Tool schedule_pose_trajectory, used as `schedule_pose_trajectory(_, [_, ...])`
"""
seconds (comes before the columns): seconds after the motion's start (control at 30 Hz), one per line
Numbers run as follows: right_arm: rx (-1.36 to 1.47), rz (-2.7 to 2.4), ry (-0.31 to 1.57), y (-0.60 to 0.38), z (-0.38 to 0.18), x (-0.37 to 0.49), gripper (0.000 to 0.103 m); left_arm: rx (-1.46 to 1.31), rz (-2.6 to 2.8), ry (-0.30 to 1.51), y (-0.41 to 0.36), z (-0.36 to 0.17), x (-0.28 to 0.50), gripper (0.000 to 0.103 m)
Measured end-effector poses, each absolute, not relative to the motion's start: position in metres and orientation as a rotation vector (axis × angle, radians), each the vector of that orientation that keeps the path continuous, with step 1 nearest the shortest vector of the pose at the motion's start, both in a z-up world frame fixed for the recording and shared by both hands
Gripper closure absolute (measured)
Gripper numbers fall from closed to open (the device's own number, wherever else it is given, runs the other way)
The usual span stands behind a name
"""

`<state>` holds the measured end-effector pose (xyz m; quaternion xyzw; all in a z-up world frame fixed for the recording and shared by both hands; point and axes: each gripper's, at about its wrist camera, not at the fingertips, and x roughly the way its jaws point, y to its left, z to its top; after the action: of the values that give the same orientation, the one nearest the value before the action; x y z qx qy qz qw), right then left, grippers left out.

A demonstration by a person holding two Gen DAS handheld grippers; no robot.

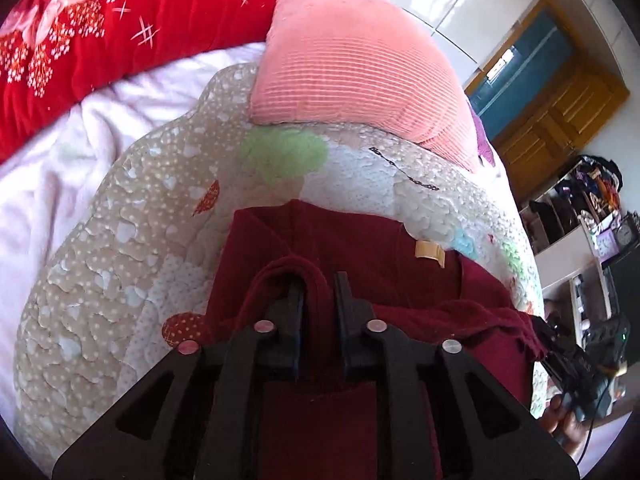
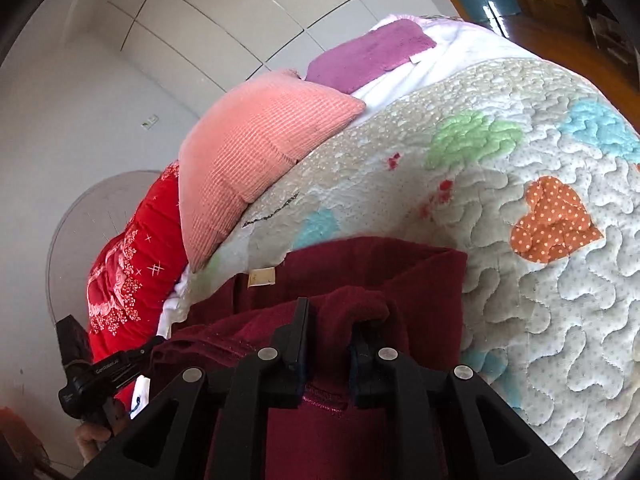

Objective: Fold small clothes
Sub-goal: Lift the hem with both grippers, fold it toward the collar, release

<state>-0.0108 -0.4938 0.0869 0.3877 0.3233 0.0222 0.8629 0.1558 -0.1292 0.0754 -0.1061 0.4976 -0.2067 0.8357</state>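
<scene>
A dark red knitted garment (image 1: 360, 248) with a beige neck tag (image 1: 430, 252) lies on a quilted bedspread (image 1: 140, 240). My left gripper (image 1: 319, 280) is shut on a raised fold of its near edge, and the cloth drapes over the left finger. In the right wrist view the same garment (image 2: 360, 264) and tag (image 2: 261, 277) show. My right gripper (image 2: 332, 312) is shut on another fold of that edge, which hangs over its right finger. The cloth stretches between the two grippers, lifted off the quilt (image 2: 520, 280).
A pink ribbed pillow (image 1: 352, 72) and a red flowered blanket (image 1: 100, 28) lie at the far side of the bed. A purple cloth (image 2: 372, 54) sits further back. Cluttered shelves (image 1: 580, 208) stand to the right beyond the bed's edge.
</scene>
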Motion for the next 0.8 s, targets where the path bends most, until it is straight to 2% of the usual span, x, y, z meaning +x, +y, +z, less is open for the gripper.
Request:
schedule_pose_trajectory(0.07, [0.781,0.057,0.657,-0.492,0.096,-0.017,0.077,-0.252,-0.446,1.051,-0.124,0.081,0.157,0.081])
schedule_pose_trajectory(0.13, [0.733,0.04,0.637,-0.49,0.106,-0.024,0.06,-0.261,-0.446,1.031,-0.12,0.09,0.154,0.075])
schedule_pose_trajectory(0.2, [0.694,-0.009,0.613,-0.491,0.117,-0.033,0.058,-0.256,-0.457,1.003,-0.12,0.102,0.149,0.062])
schedule_pose_trajectory(0.23, [0.69,-0.017,0.606,-0.493,0.121,-0.036,0.058,-0.242,-0.444,0.969,-0.12,0.108,0.146,0.047])
schedule_pose_trajectory(0.27, [0.698,-0.011,0.599,-0.494,0.125,-0.039,0.058,-0.229,-0.432,0.933,-0.12,0.114,0.143,0.039])
schedule_pose_trajectory(0.37, [0.688,0.056,0.577,-0.483,0.135,-0.047,0.058,-0.215,-0.433,0.854,-0.12,0.127,0.135,0.033])
schedule_pose_trajectory(0.47, [0.585,0.112,0.607,-0.457,0.139,-0.04,0.058,-0.195,-0.467,0.894,-0.13,0.123,0.135,0.032])
schedule_pose_trajectory(0.6, [0.457,0.075,0.696,-0.431,0.123,-0.013,0.058,-0.131,-0.473,0.955,-0.15,0.098,0.137,0.032])
schedule_pose_trajectory(0.8, [0.492,-0.05,0.829,-0.444,0.082,0.024,0.058,-0.062,-0.402,1.04,-0.162,0.052,0.152,0.032])
